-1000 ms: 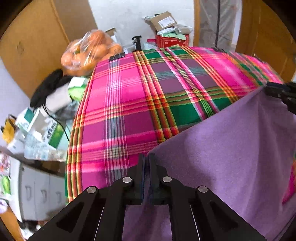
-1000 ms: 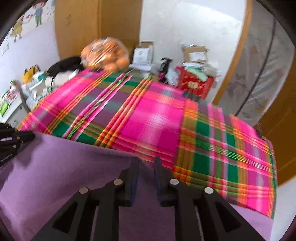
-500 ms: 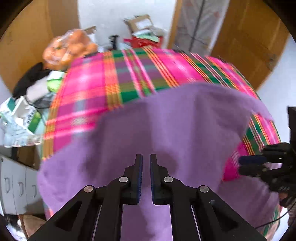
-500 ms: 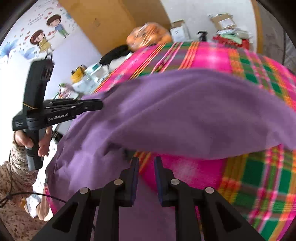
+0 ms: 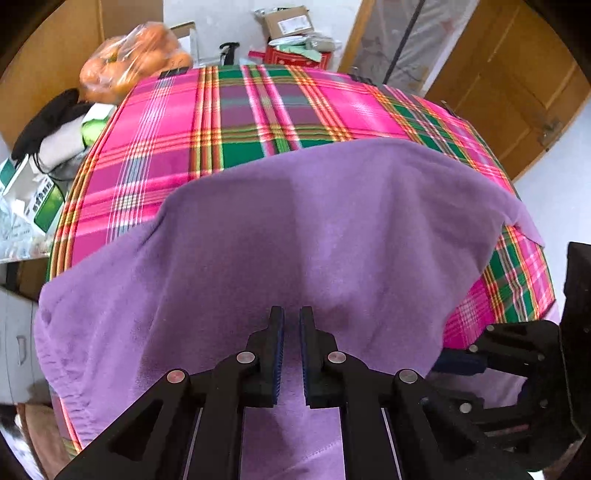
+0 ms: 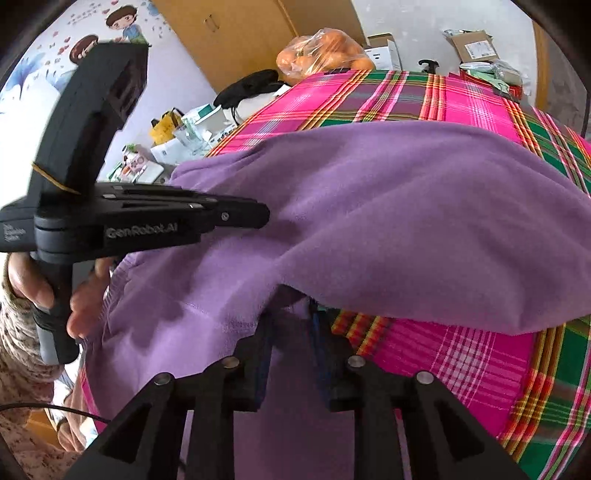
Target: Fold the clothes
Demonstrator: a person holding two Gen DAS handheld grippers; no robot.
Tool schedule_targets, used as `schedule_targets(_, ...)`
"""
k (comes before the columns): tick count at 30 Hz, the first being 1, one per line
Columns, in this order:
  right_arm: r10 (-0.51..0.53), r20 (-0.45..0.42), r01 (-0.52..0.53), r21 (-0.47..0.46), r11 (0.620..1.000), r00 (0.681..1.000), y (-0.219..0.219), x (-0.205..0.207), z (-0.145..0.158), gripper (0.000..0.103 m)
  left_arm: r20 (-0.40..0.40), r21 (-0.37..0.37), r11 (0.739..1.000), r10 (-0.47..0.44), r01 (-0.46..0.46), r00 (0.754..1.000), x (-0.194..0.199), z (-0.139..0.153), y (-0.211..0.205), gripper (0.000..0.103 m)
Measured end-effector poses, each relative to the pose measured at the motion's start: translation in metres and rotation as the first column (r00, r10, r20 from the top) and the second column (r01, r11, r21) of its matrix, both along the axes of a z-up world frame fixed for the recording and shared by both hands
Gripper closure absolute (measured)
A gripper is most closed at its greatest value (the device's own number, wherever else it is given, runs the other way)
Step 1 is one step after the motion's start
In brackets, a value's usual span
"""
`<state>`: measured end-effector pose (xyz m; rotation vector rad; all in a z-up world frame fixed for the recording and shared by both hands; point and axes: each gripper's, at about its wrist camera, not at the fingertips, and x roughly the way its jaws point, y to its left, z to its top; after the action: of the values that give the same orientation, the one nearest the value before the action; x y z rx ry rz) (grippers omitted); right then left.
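Observation:
A purple fleece garment (image 5: 303,236) lies folded over on the pink, green and orange plaid tablecloth (image 5: 258,107), near the table's front edge. My left gripper (image 5: 291,325) is shut on a pinch of the purple cloth near its near edge. It also shows from the side in the right wrist view (image 6: 258,216). My right gripper (image 6: 291,314) has its jaws a little apart, with purple cloth (image 6: 406,206) running between them under the folded layer. The right gripper shows at the lower right of the left wrist view (image 5: 454,362).
A bag of oranges (image 5: 133,55), boxes (image 5: 291,24) and a red box (image 5: 295,55) stand beyond the table's far edge. Clutter and a white cabinet (image 5: 14,332) are at the left. A wooden door (image 5: 517,74) is at the right.
The far edge of the purple garment has been carried over and down toward me, so it now lies folded on the table. Both grippers have dropped low near the front edge.

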<state>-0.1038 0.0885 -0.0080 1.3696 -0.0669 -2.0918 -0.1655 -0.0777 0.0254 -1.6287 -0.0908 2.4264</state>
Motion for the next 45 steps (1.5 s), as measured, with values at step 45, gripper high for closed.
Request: schedule_targets(45, -0.474, -0.053, 0.464, -0.134, 0.875, 0.879, 0.208, 0.044, 0.017, 0.072, -0.117, -0.244, 0.946, -0.249, 0.215, 0.961, 0.064, 0.023, 0.098, 0.083)
